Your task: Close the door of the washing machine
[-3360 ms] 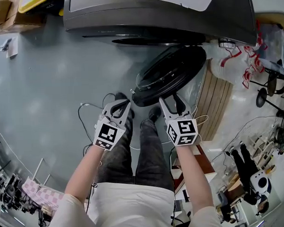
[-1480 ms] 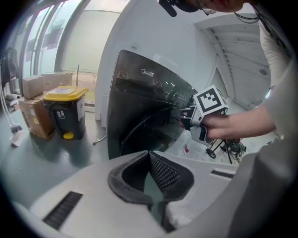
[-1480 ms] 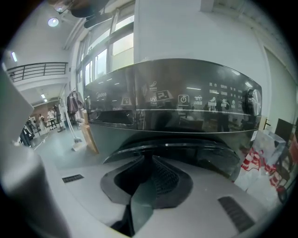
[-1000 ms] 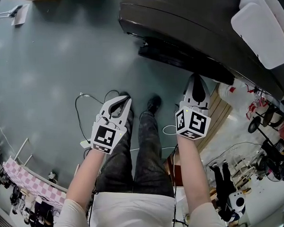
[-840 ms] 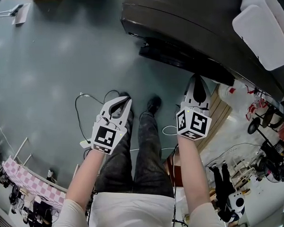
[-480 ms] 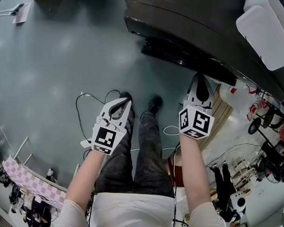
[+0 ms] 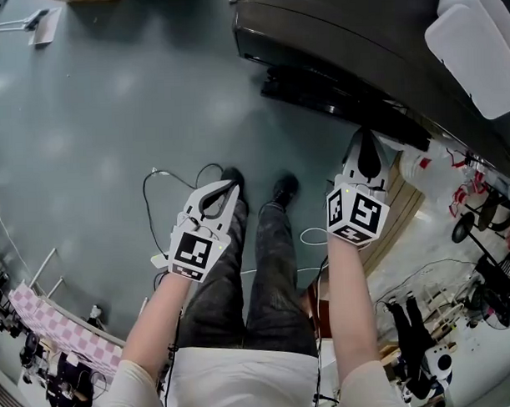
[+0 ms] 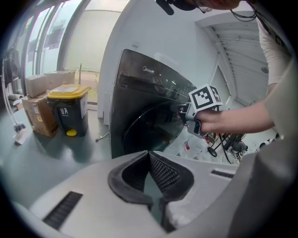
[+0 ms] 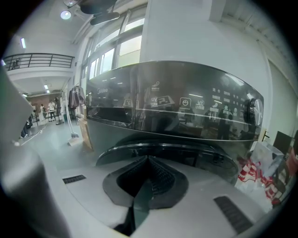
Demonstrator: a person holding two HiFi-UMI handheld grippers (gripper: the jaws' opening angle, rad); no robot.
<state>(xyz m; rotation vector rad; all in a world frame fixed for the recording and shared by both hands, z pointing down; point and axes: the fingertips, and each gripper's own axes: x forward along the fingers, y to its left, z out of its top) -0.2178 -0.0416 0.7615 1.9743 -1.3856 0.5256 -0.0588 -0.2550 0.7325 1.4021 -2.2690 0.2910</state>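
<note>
My right gripper (image 9: 149, 159) and left gripper (image 8: 149, 153) were shut, empty, before the door (image 9: 195, 152). Judged stiff and smooth: push its rim.

In my head view the washing machine (image 7: 341, 28) runs off the top and right edges. Its overhanging top hides most of the door (image 7: 335, 91) beneath it. The right gripper (image 7: 366, 138) has its tips up against that dark rim, but I cannot tell whether they touch it. In the right gripper view the gripper's own body covers the door's lower part, and the panel icons (image 9: 185, 102) are too small for me to read. In the left gripper view my hand (image 8: 228, 121) hides the right gripper's jaws. A white slab (image 7: 479, 53) is cut by the head view's right edge.
</note>
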